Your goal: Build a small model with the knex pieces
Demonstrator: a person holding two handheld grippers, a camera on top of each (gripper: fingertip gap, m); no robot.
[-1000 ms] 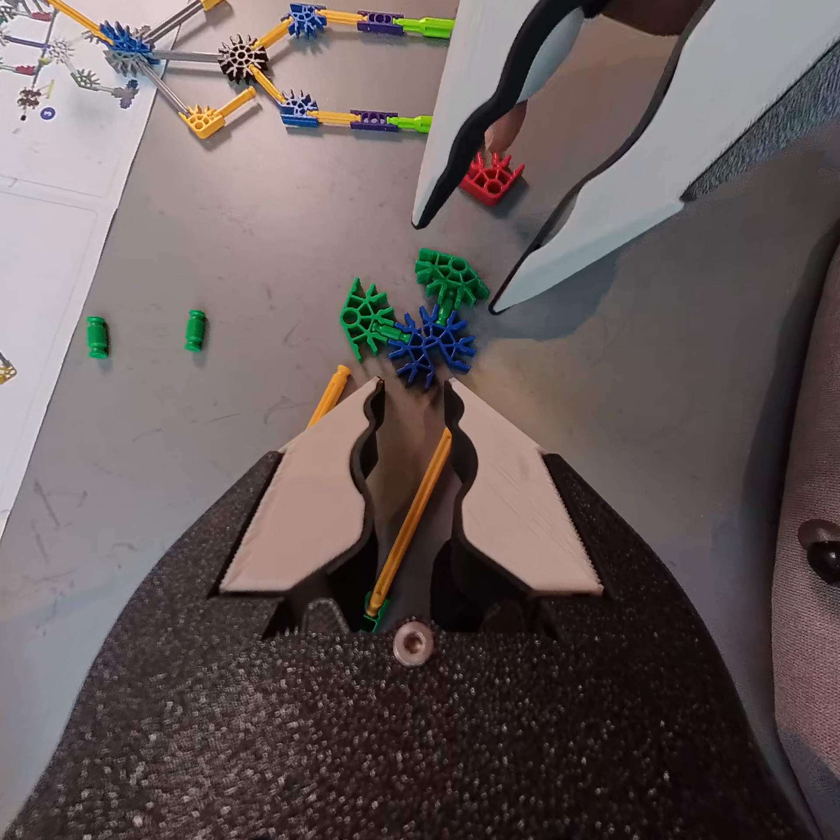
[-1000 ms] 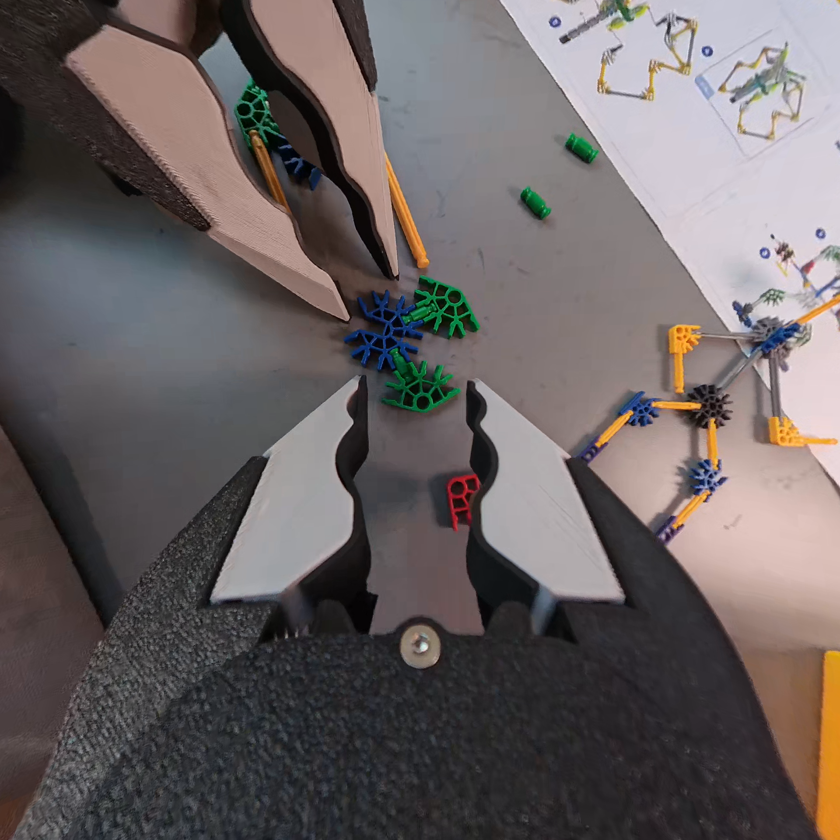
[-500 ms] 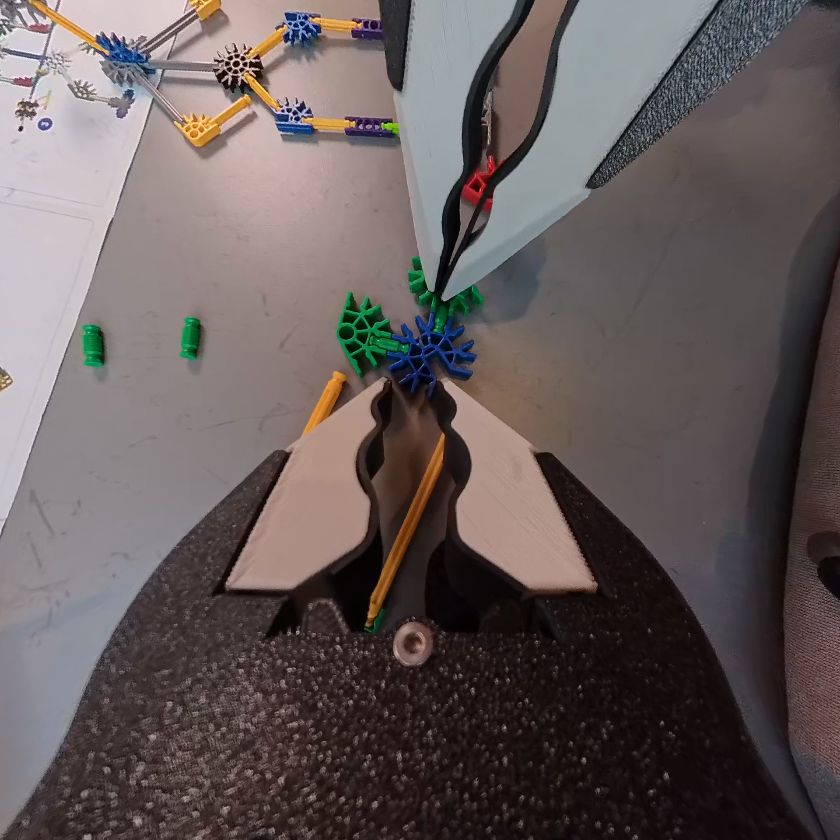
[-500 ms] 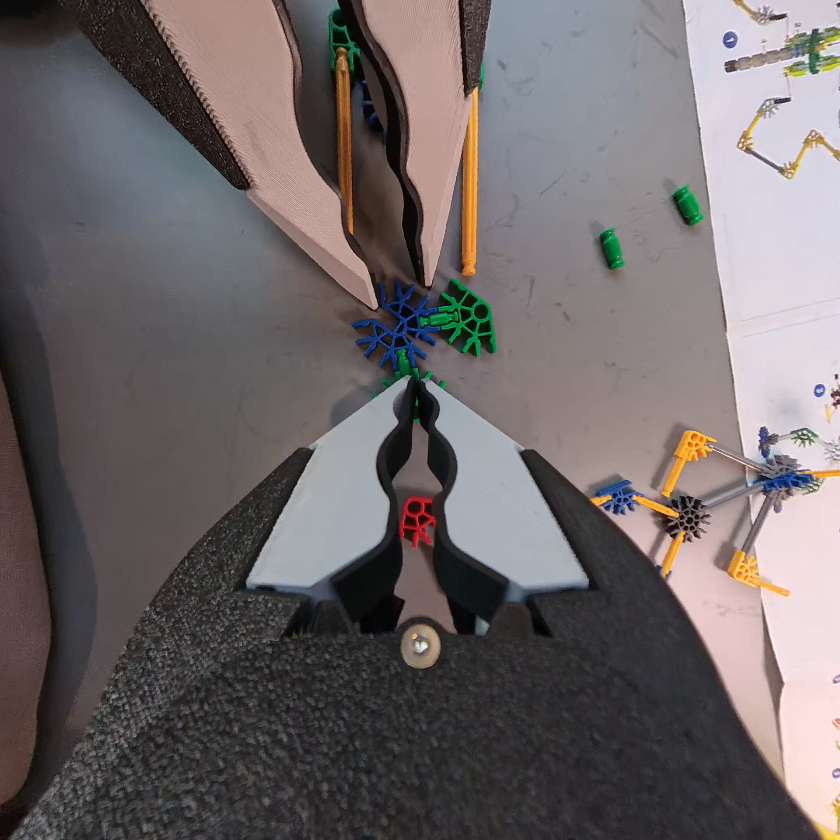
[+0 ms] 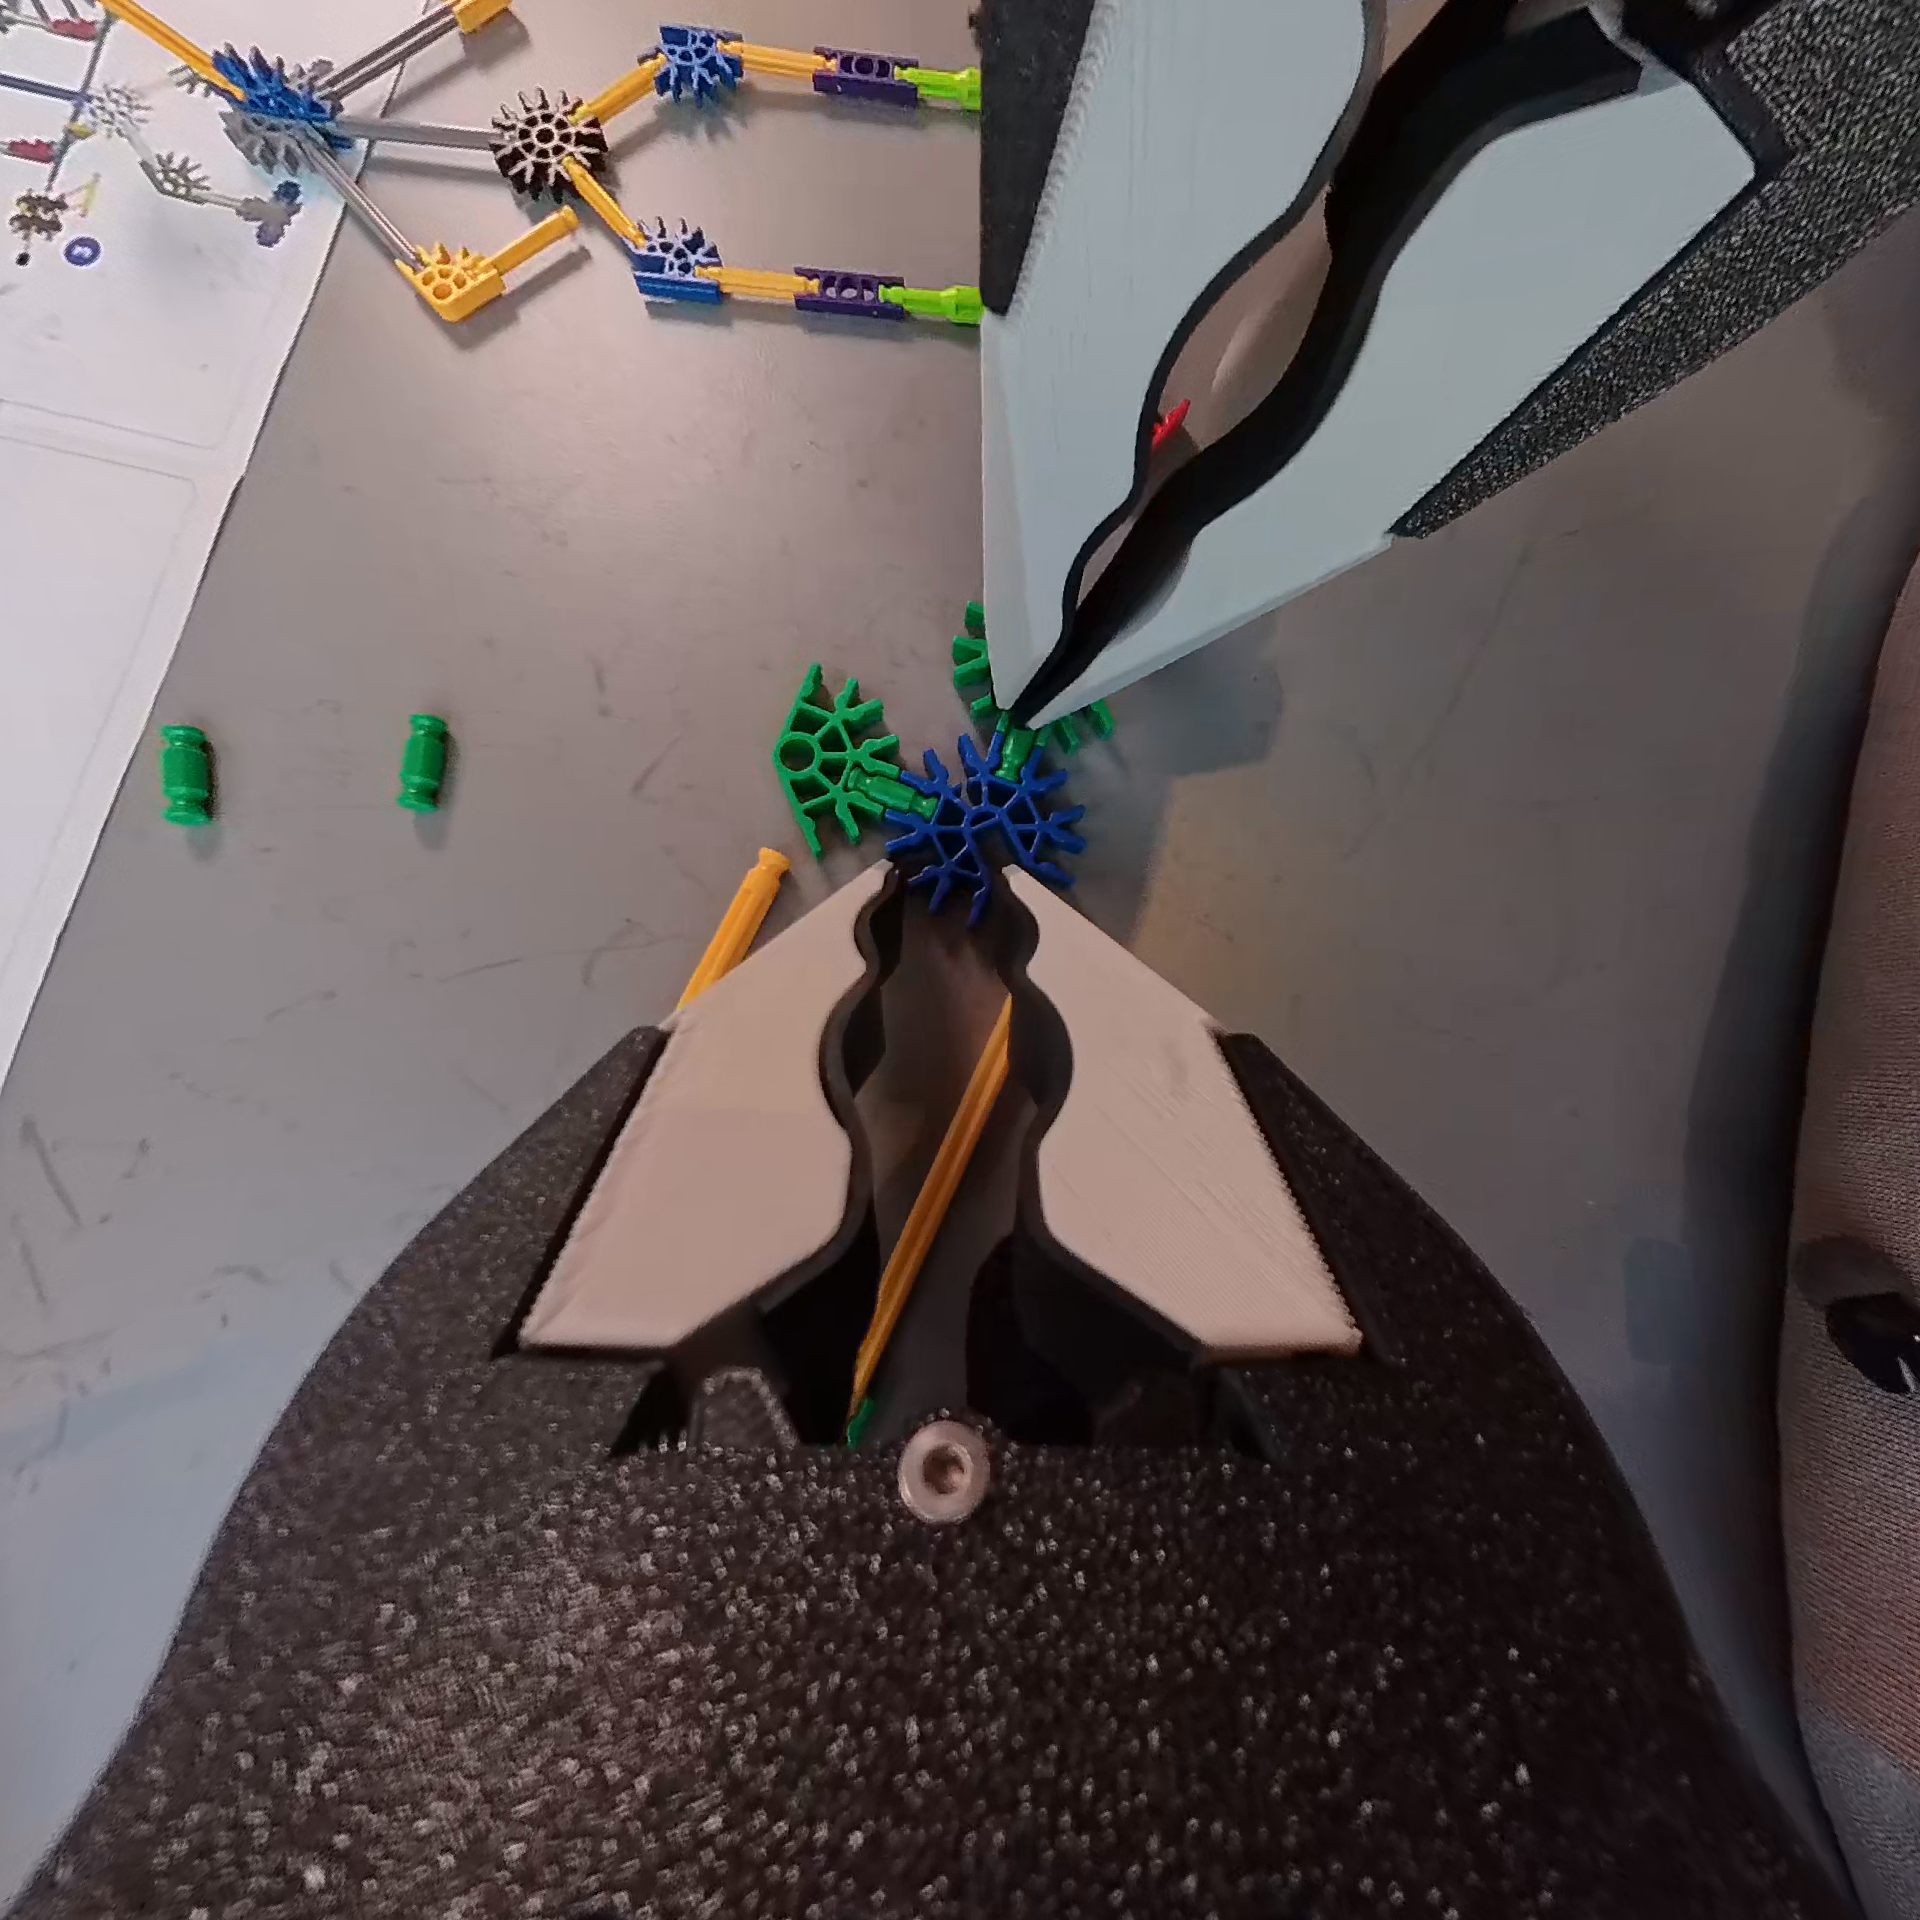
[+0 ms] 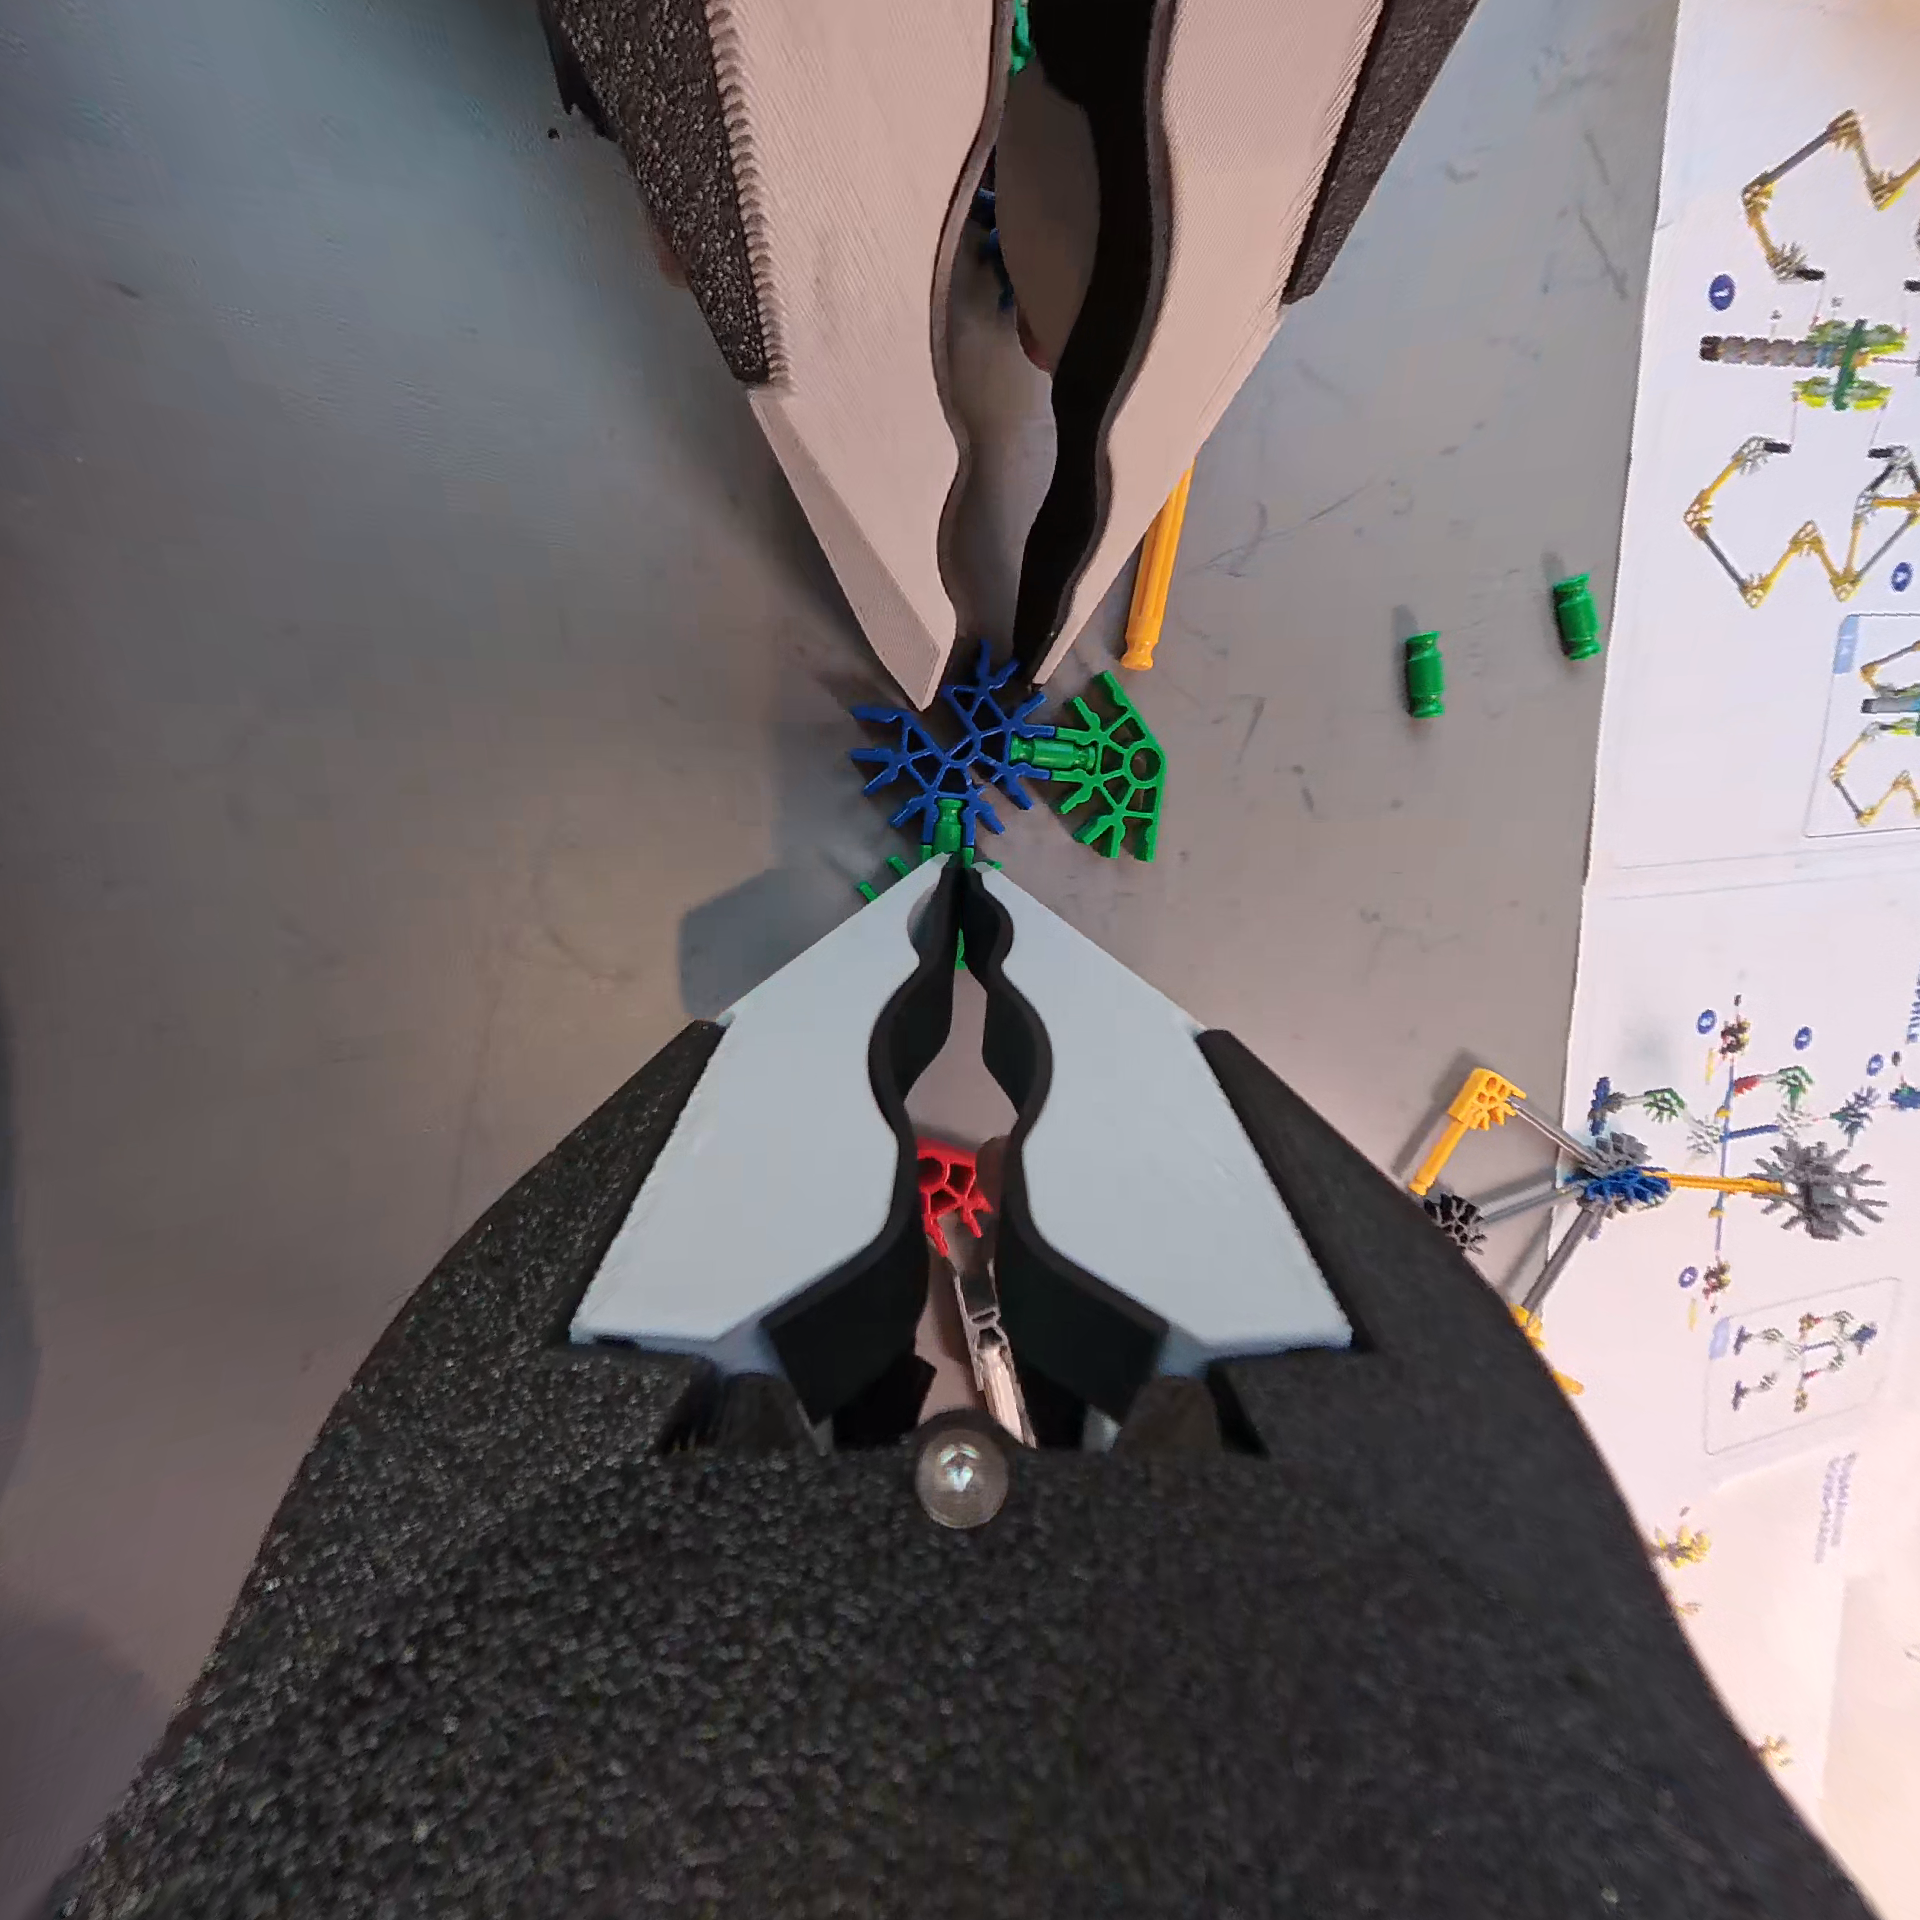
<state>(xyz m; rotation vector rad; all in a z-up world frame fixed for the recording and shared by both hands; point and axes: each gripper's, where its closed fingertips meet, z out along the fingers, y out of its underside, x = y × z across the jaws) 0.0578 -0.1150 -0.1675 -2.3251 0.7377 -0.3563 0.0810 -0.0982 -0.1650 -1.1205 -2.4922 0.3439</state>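
Note:
A blue snowflake connector (image 5: pixel 982 821) lies on the grey table, joined by short green rods to two green fan connectors. My left gripper (image 5: pixel 948 883), with tan fingers, has its tips narrowed onto the near spokes of the blue connector (image 6: pixel 940 758). My right gripper (image 6: pixel 951 868), with pale blue fingers, is shut on the second green connector (image 5: pixel 1081 717), which is mostly hidden under its tips. The other green connector (image 5: pixel 826 758) lies free. A yellow rod (image 5: pixel 935 1195) lies under my left fingers. A red connector (image 6: pixel 948 1184) lies under my right fingers.
Another yellow rod (image 5: pixel 732 925) lies left of my left gripper. Two short green spacers (image 5: pixel 424 762) lie further left. A built chain of rods and connectors (image 5: pixel 545 140) and a printed instruction sheet (image 5: pixel 104 416) are at the far left. Brown fabric (image 5: pixel 1860 1143) borders the right. The tips of both grippers are at nearly the same place. About 6 centimetres separates my left fingertips from the yellow rod (image 5: pixel 935 1195).
My right gripper swung in and shut on the green connector. My left gripper moved forward to the blue connector and its jaws narrowed around the spokes.

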